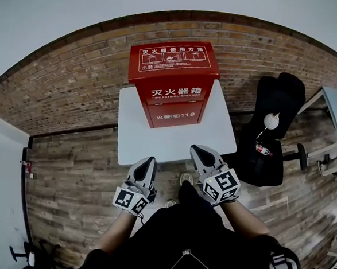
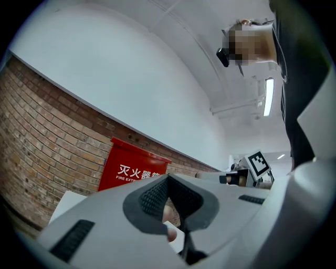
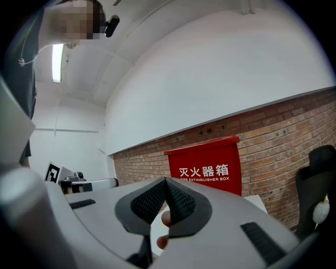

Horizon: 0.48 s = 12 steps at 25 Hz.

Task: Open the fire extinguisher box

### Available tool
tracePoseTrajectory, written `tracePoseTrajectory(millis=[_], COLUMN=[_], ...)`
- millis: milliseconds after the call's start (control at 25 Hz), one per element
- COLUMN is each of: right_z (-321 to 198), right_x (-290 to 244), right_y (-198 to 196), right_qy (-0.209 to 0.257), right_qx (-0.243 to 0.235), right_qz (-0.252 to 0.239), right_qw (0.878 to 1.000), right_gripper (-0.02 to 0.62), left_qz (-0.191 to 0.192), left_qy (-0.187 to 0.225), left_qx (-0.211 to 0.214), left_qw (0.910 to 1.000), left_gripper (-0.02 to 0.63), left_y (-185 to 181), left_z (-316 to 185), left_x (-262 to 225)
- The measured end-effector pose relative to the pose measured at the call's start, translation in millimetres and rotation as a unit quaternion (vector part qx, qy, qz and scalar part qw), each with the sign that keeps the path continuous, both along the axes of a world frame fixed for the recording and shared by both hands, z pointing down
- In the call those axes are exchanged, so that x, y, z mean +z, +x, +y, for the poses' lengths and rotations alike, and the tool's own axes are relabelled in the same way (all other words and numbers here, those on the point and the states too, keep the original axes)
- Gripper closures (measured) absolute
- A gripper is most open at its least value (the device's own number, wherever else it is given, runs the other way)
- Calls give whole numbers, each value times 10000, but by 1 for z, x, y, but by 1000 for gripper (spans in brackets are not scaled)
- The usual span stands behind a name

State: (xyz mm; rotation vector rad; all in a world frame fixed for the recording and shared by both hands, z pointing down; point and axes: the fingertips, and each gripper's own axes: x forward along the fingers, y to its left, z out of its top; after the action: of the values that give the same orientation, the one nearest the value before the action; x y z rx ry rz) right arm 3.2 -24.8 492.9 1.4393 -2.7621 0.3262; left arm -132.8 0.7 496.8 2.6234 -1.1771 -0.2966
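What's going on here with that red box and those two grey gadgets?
A person holds a gripper in each hand, facing a red fire extinguisher box that stands closed on a small white table. The left gripper and right gripper are both shut and empty, near the table's front edge, touching nothing. Opening has not begun.

The person holds both grippers low out front, side by side and a little apart, tips pointing forward. The left gripper (image 1: 148, 161) has its jaws pressed together on nothing, and it's the same deal with the right gripper (image 1: 202, 152).
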Motion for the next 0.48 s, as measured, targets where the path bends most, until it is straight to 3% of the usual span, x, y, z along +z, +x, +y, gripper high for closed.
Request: tracePoseTrajectory(millis=[480], right_z=[-132], right_x=[-33], right_y=[32], right_qy=[139], right_qx=[-469], right_qz=[-130], right_qw=[9987], right_gripper=[577], left_qz=[-336], left_qy=[339], left_qx=[-435], left_qw=[9979], left_gripper=[557], left_y=[38], left_z=[-130], left_x=[-25])
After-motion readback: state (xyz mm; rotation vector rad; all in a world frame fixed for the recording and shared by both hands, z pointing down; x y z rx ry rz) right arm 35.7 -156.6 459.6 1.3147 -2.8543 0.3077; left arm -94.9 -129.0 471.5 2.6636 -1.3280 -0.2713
